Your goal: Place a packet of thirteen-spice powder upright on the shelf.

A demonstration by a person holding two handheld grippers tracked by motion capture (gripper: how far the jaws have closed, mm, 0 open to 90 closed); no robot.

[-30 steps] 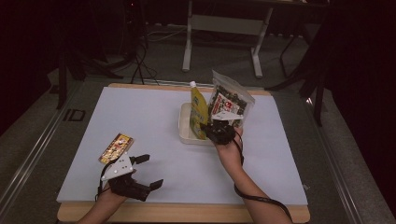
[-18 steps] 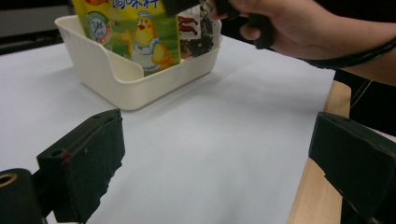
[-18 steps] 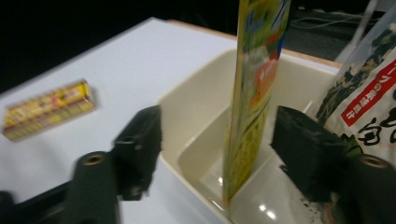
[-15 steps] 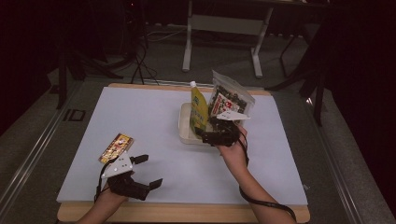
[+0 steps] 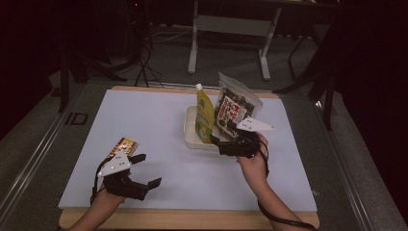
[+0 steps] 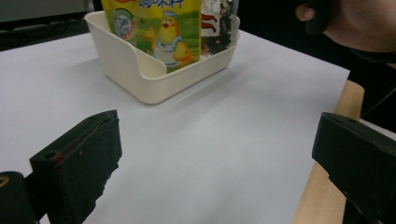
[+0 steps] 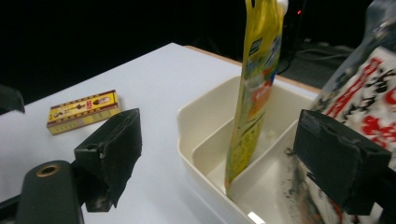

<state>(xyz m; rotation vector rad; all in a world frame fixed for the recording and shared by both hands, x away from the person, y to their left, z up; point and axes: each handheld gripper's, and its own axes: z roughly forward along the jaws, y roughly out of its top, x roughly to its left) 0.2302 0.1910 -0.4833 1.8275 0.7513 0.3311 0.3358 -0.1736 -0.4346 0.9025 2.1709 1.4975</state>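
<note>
item 1: right tool (image 5: 226, 143). high view: sits just at the near right corner of the cream tray (image 5: 191, 137), level with the foot of the seaweed bag. vs a second ago: then it was clamped on the lower part of that bag, jaws narrow; jaws have just been opening and now stand wide, nothing pressed between them. right gripper view: one jaw over the surface beside the tray, the other against the front of the bag, tray rim and pouch showing in the gap. hand has drawn back toward the near edge and a bit up since the earlier frame.

item 2: seaweed snack bag (image 5: 234, 109), clear w/ red-white label. stands upright in the right compartment of the tray, leaning on the far rim. place unchanged vs earlier frames; now free of the tool.

item 3: yellow drink pouch (image 5: 205, 115), white cap. upright in the tray, left of the bag, touching it. right gripper view puts its foot at the divider. unchanged.

item 4: left tool (image 5: 144, 169). near left of the white surface (image 5: 144, 120), jaws wide, holding nothing. same spot and same spread as a second ago.

item 5: small yellow-brown box (image 5: 122, 146), flat on the surface, just beyond the left tool, well apart from the tray. not moved.
</note>
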